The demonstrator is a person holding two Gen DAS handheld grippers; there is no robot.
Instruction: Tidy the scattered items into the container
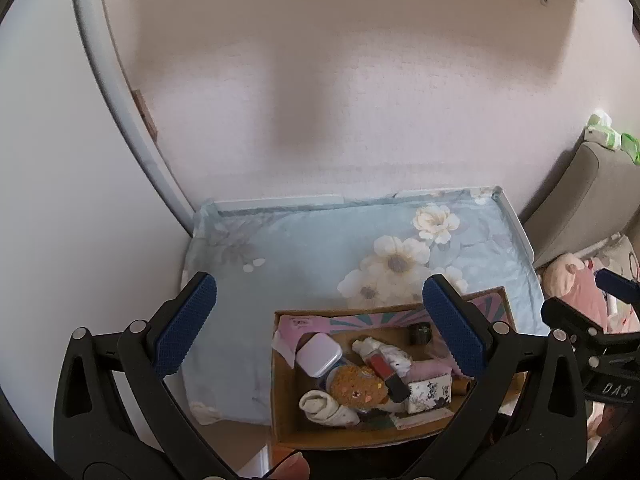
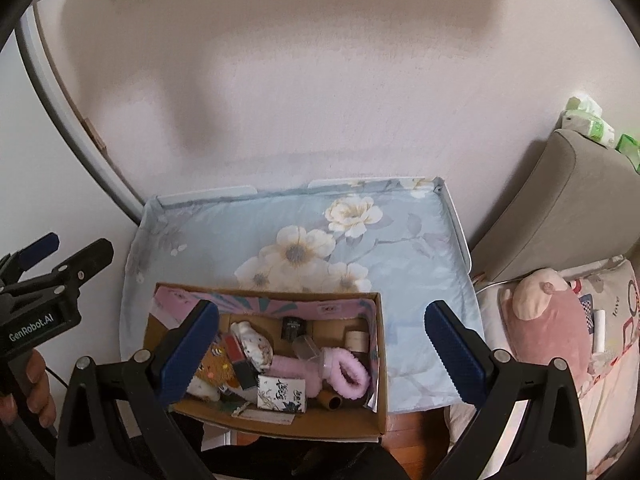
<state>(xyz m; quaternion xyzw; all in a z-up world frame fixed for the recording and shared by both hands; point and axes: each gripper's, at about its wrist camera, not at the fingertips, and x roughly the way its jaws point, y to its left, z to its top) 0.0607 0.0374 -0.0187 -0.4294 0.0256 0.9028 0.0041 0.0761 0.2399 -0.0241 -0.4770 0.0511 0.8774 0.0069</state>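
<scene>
A cardboard box stands at the near edge of a floral blue table cover. It holds several small items: a white case, a brown cookie-shaped plush, a rolled white sock, a red and black stick, a printed white card box, a pink fluffy scrunchie and a small black jar. My left gripper is open and empty above the box. My right gripper is open and empty above the box too.
A pale wall rises right behind the table. A grey cushion and a pink plush toy lie on bedding to the right. Green tissue packs sit on top of the cushion. A white door frame runs on the left.
</scene>
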